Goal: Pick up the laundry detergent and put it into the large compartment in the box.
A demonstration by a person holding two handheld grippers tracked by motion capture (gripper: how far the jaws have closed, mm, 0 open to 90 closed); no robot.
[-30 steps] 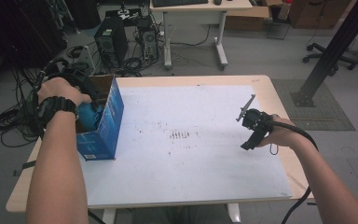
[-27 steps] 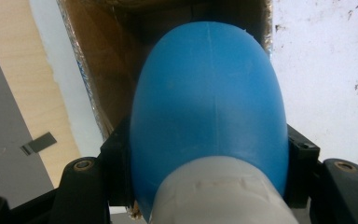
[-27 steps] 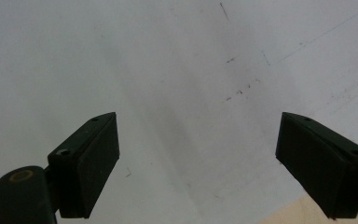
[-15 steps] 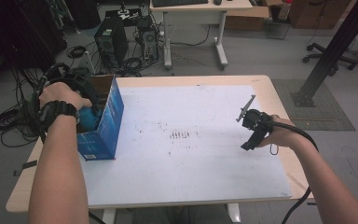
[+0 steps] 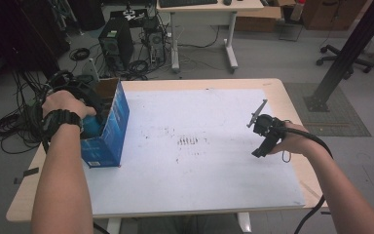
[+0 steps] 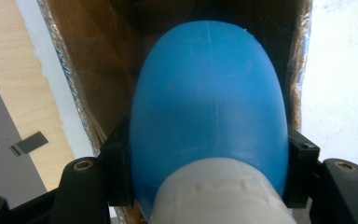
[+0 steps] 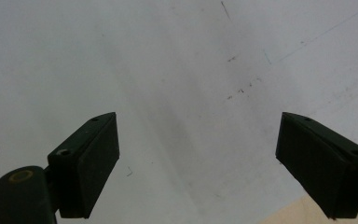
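Pinching a blue bottle (image 6: 209, 98), the left gripper (image 5: 85, 105) sat inside the box (image 5: 108, 131) at the sheet's (image 5: 199, 190) left edge. Right gripper (image 7: 198, 158) hung spread over bare sheet.

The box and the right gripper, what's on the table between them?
In the high view, nothing stands between the box and the right gripper: just the white sheet with some dark marks.

Blue rounded object (image 6: 209, 107): lower end cut off by frame edge, identity unclear. Far end hidden inside cardboard box (image 6: 98, 70). Left gripper (image 5: 85, 105) mostly hidden behind hand (image 5: 65, 105) and box wall.
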